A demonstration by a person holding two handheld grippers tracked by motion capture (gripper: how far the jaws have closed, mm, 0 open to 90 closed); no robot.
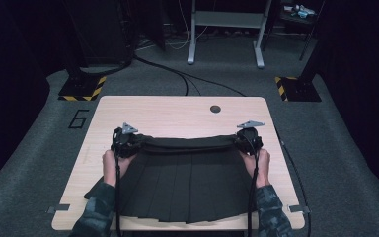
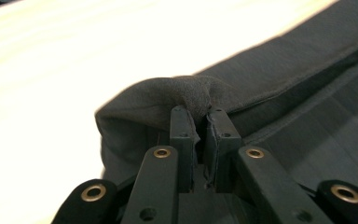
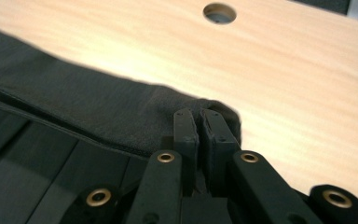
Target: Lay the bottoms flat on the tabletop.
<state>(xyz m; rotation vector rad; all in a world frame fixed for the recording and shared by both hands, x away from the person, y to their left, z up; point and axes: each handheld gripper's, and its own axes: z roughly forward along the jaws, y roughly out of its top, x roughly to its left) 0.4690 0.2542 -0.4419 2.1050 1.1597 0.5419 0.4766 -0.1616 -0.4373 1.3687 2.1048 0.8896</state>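
Note:
A dark pleated skirt [image 1: 187, 182] lies on the light wooden table [image 1: 177, 113], its waistband stretched across the middle and its hem near the front edge. My left gripper [image 1: 124, 140] is shut on the waistband's left end; in the left gripper view the cloth [image 2: 186, 95] bunches up between the closed jaws of the left gripper [image 2: 199, 114]. At the waistband's right end, my right gripper [image 1: 247, 137] is shut on the skirt; in the right gripper view the right gripper [image 3: 199, 114] pinches a fold of fabric [image 3: 121, 116]. Both hands hold the waistband slightly lifted.
A round cable hole [image 1: 215, 108] sits in the table near its far edge, also seen as the cable hole [image 3: 219, 13]. Behind the table stand a grey desk frame [image 1: 225, 34] and floor cables [image 1: 177, 74]. Yellow-black striped stand bases [image 1: 81, 89] flank the far corners.

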